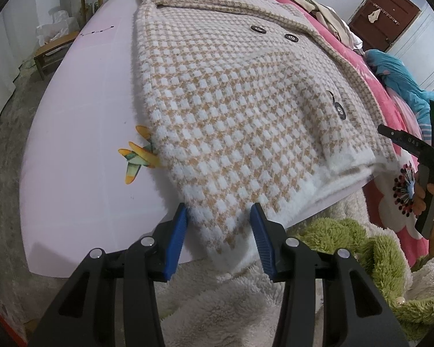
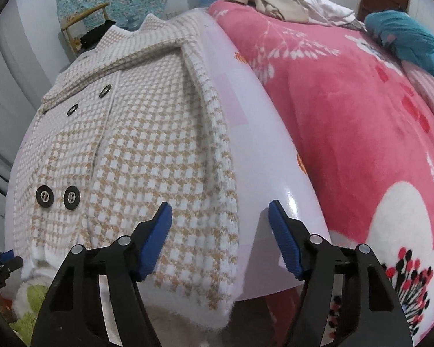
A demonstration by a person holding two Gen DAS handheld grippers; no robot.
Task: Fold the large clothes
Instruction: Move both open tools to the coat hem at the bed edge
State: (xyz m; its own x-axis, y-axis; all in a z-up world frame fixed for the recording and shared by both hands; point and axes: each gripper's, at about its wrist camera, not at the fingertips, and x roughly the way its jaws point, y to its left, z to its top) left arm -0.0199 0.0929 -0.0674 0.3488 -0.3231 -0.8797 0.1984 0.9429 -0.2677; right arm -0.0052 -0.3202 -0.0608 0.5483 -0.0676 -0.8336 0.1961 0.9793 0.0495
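A fuzzy tan-and-white checked coat (image 1: 231,110) with dark buttons lies flat on a pale lilac table (image 1: 72,144). Its white hem hangs over the near edge. In the left wrist view my left gripper (image 1: 220,221) sits at the hem's near corner, and both blue pads press into the fluffy cloth that fills the gap. In the right wrist view the coat (image 2: 136,156) shows its folded side strip running down to the hem. My right gripper (image 2: 220,217) straddles that strip. Its left pad is over the cloth and its right pad stands apart over bare table (image 2: 275,159).
A pink floral blanket (image 2: 347,115) covers the bed to the right, with a teal garment (image 2: 405,37) and a heap of beige clothes on it. Green and white fluffy cloths (image 1: 347,240) lie below the table's near edge. Orange-green stickers (image 1: 137,156) mark the tabletop. A wooden chair (image 1: 52,49) stands far left.
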